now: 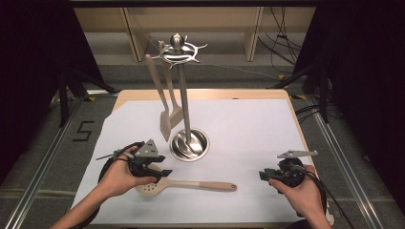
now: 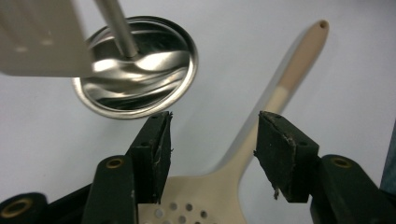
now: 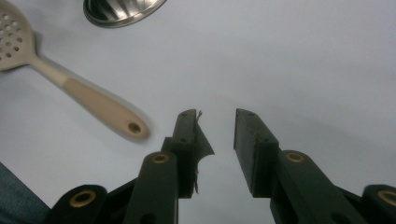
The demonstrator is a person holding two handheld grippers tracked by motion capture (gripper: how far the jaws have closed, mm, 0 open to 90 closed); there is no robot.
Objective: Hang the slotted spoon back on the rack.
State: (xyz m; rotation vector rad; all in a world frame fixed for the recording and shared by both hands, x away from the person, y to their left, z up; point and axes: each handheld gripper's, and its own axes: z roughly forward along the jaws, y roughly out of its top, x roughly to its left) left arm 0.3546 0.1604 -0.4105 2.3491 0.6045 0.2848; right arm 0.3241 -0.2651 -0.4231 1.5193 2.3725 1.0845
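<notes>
Left gripper (image 1: 160, 172): held in the person's left hand (image 1: 119, 176) at the near left of the table, directly over the skimmer's head. Jaws released and standing wide apart; the left gripper view shows the neck of the utensil passing under the gap, neither pad pressing on it.
Right gripper (image 1: 263, 175): held in the right hand (image 1: 301, 191) at the near right, tips pointing toward the table centre. Jaws apart, nothing between them; white sheet only in the gap in the right gripper view.
Slotted spoon (image 1: 186, 185): cream perforated head, tan handle with a hanging hole at the end. Lies flat on the white sheet (image 1: 248, 129), head to the left under the left gripper, handle running right toward the middle. Well apart from the right gripper.
Contact, left pads to spoon: apparently none; the head is partly hidden by the gripper in the high view, so not certain there.
Utensil stand (image 1: 184, 100): steel pole on a round dished base, hook ring at top, standing just beyond the spoon's head.
Hanging utensils: two cream spatulas (image 1: 165, 102) hang from the hook ring on the left side of the pole, blades near the base.
Table (image 1: 200, 93): light wood, edge showing beyond the sheet.
</notes>
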